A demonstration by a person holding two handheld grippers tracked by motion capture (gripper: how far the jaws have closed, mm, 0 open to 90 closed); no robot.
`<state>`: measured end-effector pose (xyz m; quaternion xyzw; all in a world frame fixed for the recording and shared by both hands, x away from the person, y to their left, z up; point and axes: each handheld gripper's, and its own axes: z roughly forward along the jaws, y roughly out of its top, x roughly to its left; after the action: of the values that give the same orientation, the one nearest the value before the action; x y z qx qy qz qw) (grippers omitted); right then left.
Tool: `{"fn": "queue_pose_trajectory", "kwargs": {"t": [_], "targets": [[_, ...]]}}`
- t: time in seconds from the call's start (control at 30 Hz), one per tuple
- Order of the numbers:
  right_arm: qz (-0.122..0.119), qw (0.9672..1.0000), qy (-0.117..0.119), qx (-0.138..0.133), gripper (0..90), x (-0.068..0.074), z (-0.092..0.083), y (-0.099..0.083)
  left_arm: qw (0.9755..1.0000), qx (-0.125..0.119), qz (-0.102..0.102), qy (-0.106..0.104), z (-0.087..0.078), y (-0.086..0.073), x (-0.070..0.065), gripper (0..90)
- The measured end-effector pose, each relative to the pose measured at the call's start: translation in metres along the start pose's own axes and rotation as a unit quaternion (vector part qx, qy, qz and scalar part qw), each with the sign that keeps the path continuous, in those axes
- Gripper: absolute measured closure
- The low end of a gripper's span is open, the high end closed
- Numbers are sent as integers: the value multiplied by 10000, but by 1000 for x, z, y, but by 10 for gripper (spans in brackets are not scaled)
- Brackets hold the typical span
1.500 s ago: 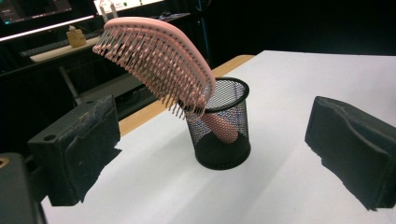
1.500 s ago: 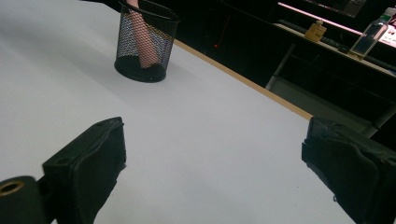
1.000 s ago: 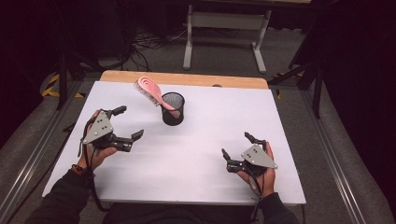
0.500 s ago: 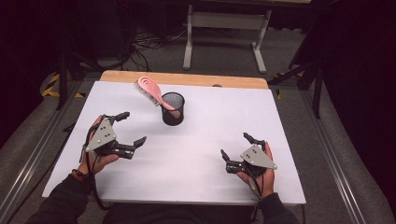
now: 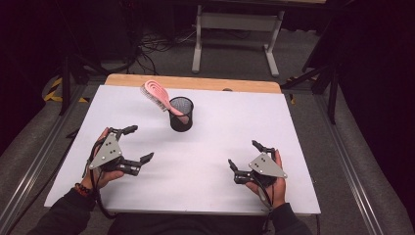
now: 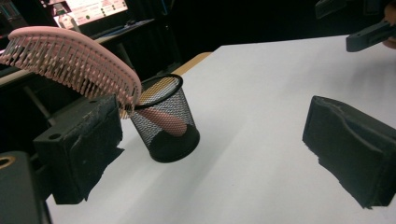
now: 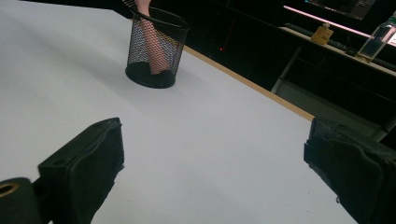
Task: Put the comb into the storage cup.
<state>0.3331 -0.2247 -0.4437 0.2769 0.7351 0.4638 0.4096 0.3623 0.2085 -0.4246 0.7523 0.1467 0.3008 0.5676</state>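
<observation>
High view shows a black mesh cup (image 5: pixel 181 114) standing upright on the white table (image 5: pixel 235 122), and everything else sits relative to it. A pink hairbrush (image 5: pixel 157 96) stands in the cup handle-down — its bristled head leans out over the rim toward the far left. The left gripper (image 5: pixel 133 145) hovers on the near-left side of the cup, jaws spread wide and holding nothing; nothing lies between it and the cup. The right gripper (image 5: pixel 244 156) sits well apart on the cup's near-right side, jaws likewise parted and empty. Beyond the cup runs the table's wooden edge (image 5: pixel 195 82) — past it, a grey desk frame (image 5: pixel 235 29) on the floor.
</observation>
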Motion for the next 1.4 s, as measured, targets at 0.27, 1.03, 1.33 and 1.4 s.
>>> {"fn": "queue_pose_trajectory", "kwargs": {"t": [0.27,1.03,1.33,1.4], "targets": [[18,10000,61,-36,50,3,-1,2,9999,140,2,-37,-3,-10,-6,50],[-65,9996,273,24,46,12,-3,0,9989,431,-181,-55,-20,-34,-18,36],[-16,9996,289,19,43,8,-11,-1,9972,480,-569,17,-30,-43,-19,39],[-21,9996,289,15,43,8,-11,-1,9973,460,-576,41,-31,-43,-19,40]]}}
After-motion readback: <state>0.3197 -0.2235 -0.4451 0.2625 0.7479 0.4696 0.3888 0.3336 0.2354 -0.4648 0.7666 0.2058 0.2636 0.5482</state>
